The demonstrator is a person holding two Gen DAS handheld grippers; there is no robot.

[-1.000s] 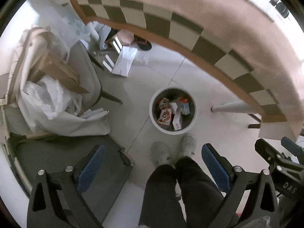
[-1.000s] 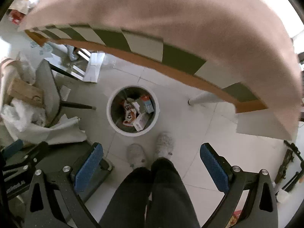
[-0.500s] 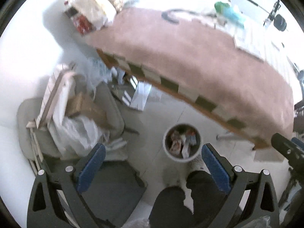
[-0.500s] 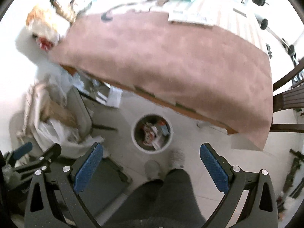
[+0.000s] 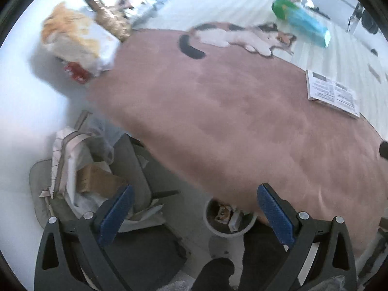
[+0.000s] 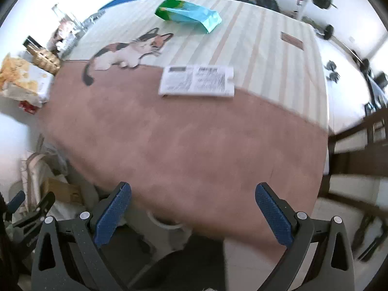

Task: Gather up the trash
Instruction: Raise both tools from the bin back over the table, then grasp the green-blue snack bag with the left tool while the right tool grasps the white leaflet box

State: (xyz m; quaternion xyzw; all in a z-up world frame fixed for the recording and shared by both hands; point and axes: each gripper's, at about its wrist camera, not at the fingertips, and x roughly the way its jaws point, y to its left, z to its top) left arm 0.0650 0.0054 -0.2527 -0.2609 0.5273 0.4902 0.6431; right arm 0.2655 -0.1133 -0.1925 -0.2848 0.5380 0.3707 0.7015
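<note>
A white round bin (image 5: 229,219) with cartons inside stands on the floor, half under the table edge; only a bit of its rim (image 6: 163,223) shows in the right wrist view. On the table lie a white printed packet (image 6: 196,80) (image 5: 332,93) and a green and blue bag (image 6: 189,12) (image 5: 300,21). My left gripper (image 5: 194,214) is open and empty above the bin. My right gripper (image 6: 192,214) is open and empty over the table's near edge.
The table wears a pink cloth (image 6: 184,143) with a cat picture (image 6: 126,51). A chip bag (image 5: 77,41) and a gold object (image 5: 114,21) sit at its left end. A grey chair (image 5: 97,181) piled with boxes and paper stands left. Dark wooden chairs (image 6: 359,150) stand right.
Both grippers have tilted up from the floor and bin to the tabletop. The bin has slid to the bottom of both views. Both stay open.
</note>
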